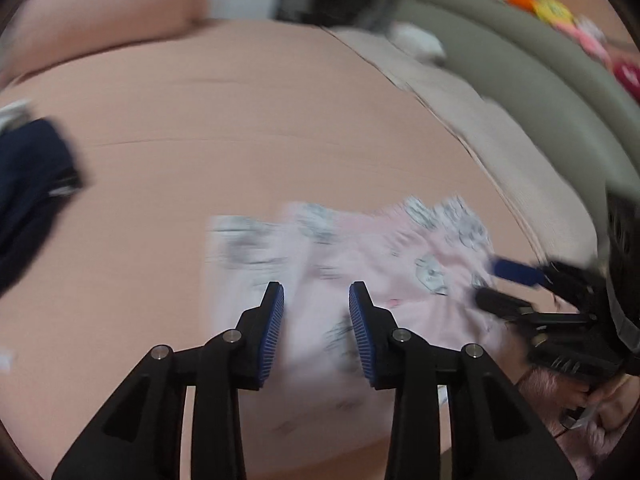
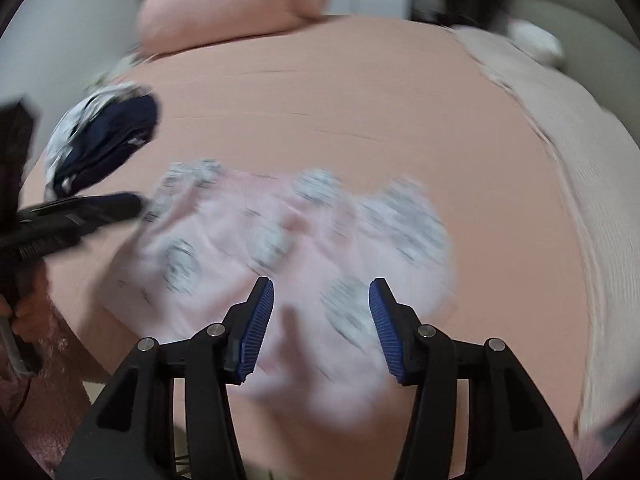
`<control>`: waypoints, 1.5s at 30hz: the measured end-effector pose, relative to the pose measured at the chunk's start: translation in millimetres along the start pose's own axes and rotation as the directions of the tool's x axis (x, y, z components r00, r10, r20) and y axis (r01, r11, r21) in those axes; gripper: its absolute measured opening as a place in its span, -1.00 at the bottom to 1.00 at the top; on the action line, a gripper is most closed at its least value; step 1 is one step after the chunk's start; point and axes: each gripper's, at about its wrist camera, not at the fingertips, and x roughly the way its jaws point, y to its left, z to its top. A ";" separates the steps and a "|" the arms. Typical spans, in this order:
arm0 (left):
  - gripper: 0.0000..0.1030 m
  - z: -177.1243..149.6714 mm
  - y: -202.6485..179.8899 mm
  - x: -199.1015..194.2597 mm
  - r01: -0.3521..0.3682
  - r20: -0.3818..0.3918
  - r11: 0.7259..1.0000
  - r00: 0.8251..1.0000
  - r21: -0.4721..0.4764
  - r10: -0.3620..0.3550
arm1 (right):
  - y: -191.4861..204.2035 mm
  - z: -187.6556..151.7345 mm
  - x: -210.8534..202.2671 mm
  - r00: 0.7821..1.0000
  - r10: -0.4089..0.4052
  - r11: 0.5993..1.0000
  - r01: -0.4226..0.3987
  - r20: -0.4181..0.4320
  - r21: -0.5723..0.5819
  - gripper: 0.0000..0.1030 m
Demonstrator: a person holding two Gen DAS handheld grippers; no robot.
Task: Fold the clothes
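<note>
Jaws of both grippers gape over one garment (image 2: 304, 248).

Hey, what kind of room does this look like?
Probably a bedroom: a bed with a peach sheet, a matching pillow at its head, and a pink printed garment lying on it beside dark blue clothes.

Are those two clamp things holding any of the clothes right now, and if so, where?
Nothing is held. The left gripper and right gripper are both open above the pink patterned garment, which lies loose on the bed.
</note>
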 end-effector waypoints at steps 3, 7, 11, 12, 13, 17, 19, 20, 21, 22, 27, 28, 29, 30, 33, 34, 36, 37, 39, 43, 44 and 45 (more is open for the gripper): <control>-0.34 -1.5 6.2 30.3 -0.071 -0.045 0.997 0.996 0.010 0.071 | 17.9 1.1 37.2 0.998 -0.044 0.996 0.039 -0.053 -0.075 -0.05; -0.75 3.2 50.2 17.1 -0.058 -0.031 0.988 0.998 -0.142 0.054 | -7.1 -6.5 42.3 0.995 -0.077 0.997 0.075 -0.059 -0.037 -0.04; -0.39 3.3 66.9 9.3 -0.126 -0.025 0.977 0.992 -0.173 0.124 | -39.4 -3.8 27.7 0.994 -0.103 0.991 0.105 -0.025 0.084 -0.04; -0.39 2.9 57.7 10.6 -0.113 -0.022 0.982 0.994 -0.151 0.111 | -43.3 -1.3 24.6 0.995 -0.102 0.989 0.103 -0.011 0.108 -0.04; -0.39 2.5 48.6 11.9 -0.099 -0.019 0.987 0.995 -0.128 0.098 | -37.8 1.5 26.9 0.996 -0.091 0.991 0.091 -0.011 0.094 -0.04; -0.30 0.9 11.9 17.0 -0.045 -0.010 0.998 0.999 -0.037 0.045 | -15.3 12.4 36.8 0.999 -0.048 0.998 0.048 -0.015 0.035 -0.02; -0.29 -0.6 -3.3 21.0 -0.036 -0.011 0.999 0.999 0.008 0.036 | -0.2 9.5 54.0 0.996 -0.058 0.998 0.057 -0.066 -0.016 -0.02; -0.33 -3.2 -2.4 27.0 -0.082 -0.021 0.996 0.996 0.030 0.083 | 3.9 8.4 62.1 0.993 -0.071 0.997 0.070 -0.090 -0.018 -0.01; -0.37 -4.0 0.9 30.6 -0.109 -0.027 0.993 0.994 0.036 0.110 | 7.0 8.7 63.9 0.992 -0.088 0.996 0.087 -0.093 -0.022 0.00; -0.47 -0.3 10.0 28.3 -0.097 -0.028 0.995 0.995 -0.001 0.097 | 7.9 10.6 58.9 0.993 -0.086 0.996 0.084 -0.081 -0.025 -0.02; -0.44 0.6 49.0 5.0 -0.232 -0.017 0.966 0.973 -0.113 0.232 | -11.9 8.6 28.6 0.993 -0.114 0.993 0.114 -0.035 0.006 -0.02; -0.44 -0.4 52.6 0.2 -0.190 -0.020 0.972 0.982 -0.138 0.189 | -16.9 7.7 22.3 0.992 -0.121 0.992 0.122 -0.026 0.015 -0.02; -0.43 -1.6 49.9 -5.1 -0.148 -0.010 0.979 0.989 -0.144 0.148 | -21.7 6.6 16.8 0.991 -0.129 0.991 0.129 -0.020 0.023 -0.02; -0.41 -3.1 41.6 -9.7 -0.107 0.002 0.986 0.994 -0.132 0.108 | -24.7 4.3 16.6 0.991 -0.133 0.991 0.134 -0.035 0.029 -0.02; -0.29 -14.4 8.1 -13.3 -0.006 0.009 0.996 1.000 -0.090 0.007 | -33.2 -19.3 2.8 0.995 -0.088 0.994 0.091 -0.055 0.061 -0.01; -0.29 -21.5 -6.5 -11.8 0.043 0.001 0.996 0.999 -0.082 -0.043 | -28.8 -26.0 1.7 0.996 -0.066 0.996 0.069 -0.060 0.058 -0.02; -0.29 -26.6 -30.5 -1.3 0.097 -0.021 0.994 0.995 -0.043 -0.098 | -15.9 -37.8 2.8 0.996 -0.049 0.999 0.050 -0.070 0.015 -0.01; -0.29 -30.2 -39.2 4.0 0.094 -0.035 0.995 0.995 -0.016 -0.095 | -7.8 -43.1 4.8 0.996 -0.050 0.999 0.049 -0.075 -0.021 -0.01; -0.29 -42.5 -47.4 15.8 -0.002 -0.070 0.999 0.998 0.051 0.005 | 8.4 -50.1 10.0 0.992 -0.091 0.991 0.080 -0.091 -0.110 -0.02; -0.53 -38.1 -38.3 21.9 -0.145 -0.073 0.989 0.987 0.017 0.146 | -6.0 -64.9 3.0 0.982 -0.172 0.981 0.163 -0.081 -0.103 -0.01; -0.58 -39.6 -31.4 18.9 -0.224 -0.068 0.975 0.972 0.012 0.224 | -16.1 -66.1 1.6 0.978 -0.188 0.980 0.182 -0.086 -0.076 0.05; -0.47 -42.8 -21.8 16.5 -0.288 -0.070 0.958 0.955 0.001 0.287 | -26.2 -67.3 0.3 0.974 -0.205 0.978 0.201 -0.091 -0.049 0.21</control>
